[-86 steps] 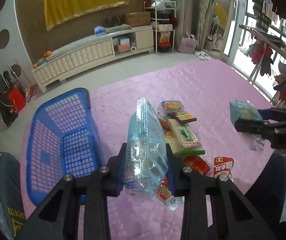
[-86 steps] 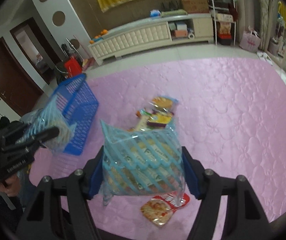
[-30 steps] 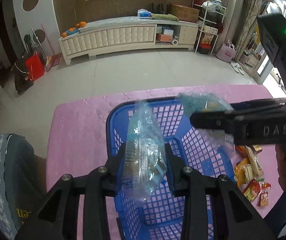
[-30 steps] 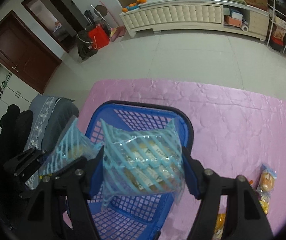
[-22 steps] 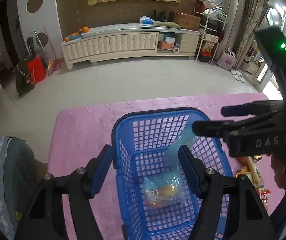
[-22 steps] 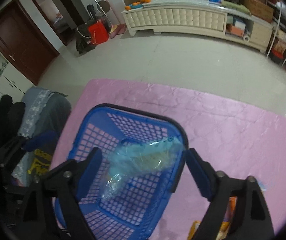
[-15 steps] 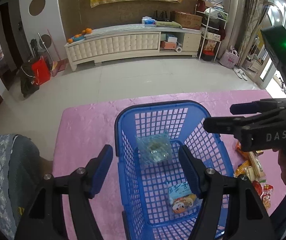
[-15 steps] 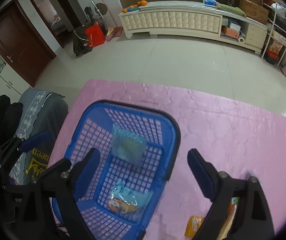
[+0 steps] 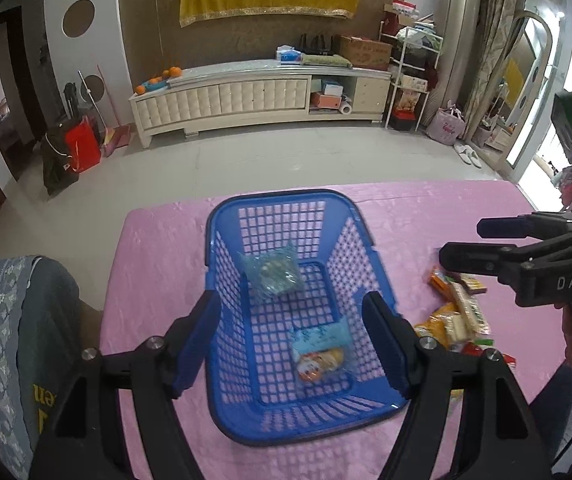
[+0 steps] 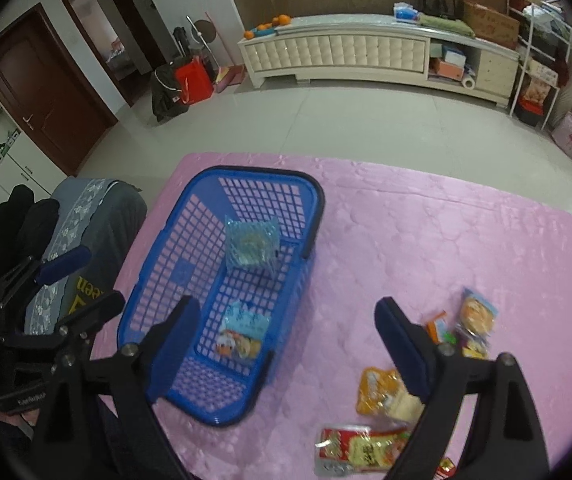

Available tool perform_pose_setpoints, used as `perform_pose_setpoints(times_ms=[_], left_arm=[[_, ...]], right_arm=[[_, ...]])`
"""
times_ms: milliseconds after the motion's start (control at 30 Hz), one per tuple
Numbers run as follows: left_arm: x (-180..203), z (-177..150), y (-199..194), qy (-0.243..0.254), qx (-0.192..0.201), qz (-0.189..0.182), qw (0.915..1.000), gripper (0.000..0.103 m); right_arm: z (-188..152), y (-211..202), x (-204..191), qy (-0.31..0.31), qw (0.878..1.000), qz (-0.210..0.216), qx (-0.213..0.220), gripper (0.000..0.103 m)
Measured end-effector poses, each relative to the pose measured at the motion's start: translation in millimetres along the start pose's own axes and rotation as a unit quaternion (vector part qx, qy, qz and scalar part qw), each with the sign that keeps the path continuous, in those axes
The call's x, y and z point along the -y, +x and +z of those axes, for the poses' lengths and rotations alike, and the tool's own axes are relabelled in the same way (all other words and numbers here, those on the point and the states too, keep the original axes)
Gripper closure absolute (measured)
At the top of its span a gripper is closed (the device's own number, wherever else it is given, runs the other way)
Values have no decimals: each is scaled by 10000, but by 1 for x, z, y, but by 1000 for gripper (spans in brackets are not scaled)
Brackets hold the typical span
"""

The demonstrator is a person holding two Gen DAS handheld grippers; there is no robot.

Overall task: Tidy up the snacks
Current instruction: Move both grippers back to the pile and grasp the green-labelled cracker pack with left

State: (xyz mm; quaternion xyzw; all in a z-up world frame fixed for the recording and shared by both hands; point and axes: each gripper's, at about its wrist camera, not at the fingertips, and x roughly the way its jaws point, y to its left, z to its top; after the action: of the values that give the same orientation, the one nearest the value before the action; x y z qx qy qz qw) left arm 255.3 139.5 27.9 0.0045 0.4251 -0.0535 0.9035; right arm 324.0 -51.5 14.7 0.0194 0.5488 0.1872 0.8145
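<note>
pink quilted mat (image 9: 426,216) carries a blue plastic basket (image 9: 222,360), rigid mesh, likely light. two snack packets lie in it: a blue-striped bag (image 9: 274,274) at the far end, a cartoon-print pouch (image 9: 320,354) nearer. loose snack pile (image 10: 386,396) to its right: soft, crinkly, slippery film, probably crushable, so pinch across flat middle. left gripper (image 9: 292,342) jaws just been opening, wide, empty. right gripper (image 10: 286,350) wide, empty.

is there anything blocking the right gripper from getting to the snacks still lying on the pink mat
Nothing visible does. The right gripper is open and empty above the pink mat, and the loose snack packets lie uncovered to the right of the blue basket, with only bare mat around them.
</note>
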Motion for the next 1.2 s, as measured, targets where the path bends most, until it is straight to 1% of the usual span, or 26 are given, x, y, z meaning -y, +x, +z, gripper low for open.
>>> perform_pose_setpoints(times_ms=[100,333,567,733,867,1000,1100,1167,1200], left_arm=[[14,-4,-15,82,114,-13,9999,26],[59,-11,-32,267,207,-170,9993,24],[101,-21,-24,473,94,-337,9983,24],[128,-28,-19,569,-10,-472,9973,24],[155,-35,-14,755,99,-448,9961,24],[176,-39,1,805,-110,-646,9946,24],[190,-41,11,867,-251,-679,9936,24],[200,-42,20,879,-395,-742,9926,24],[205,-41,28,838,-527,-824,9917,24]], right_arm=[[-11,-19,6,38,9999,35,104,12],[-40,-54,28,196,9993,22,320,12],[-67,-72,59,455,9982,-74,395,11],[-94,-88,87,689,9962,-89,527,11],[-117,-93,108,830,9946,-251,573,11],[-134,-89,128,984,9936,-312,461,11],[-144,-84,144,1110,9924,-404,339,11],[-150,-81,154,1235,9909,-458,285,11],[-153,-80,160,1312,9898,-490,280,11]])
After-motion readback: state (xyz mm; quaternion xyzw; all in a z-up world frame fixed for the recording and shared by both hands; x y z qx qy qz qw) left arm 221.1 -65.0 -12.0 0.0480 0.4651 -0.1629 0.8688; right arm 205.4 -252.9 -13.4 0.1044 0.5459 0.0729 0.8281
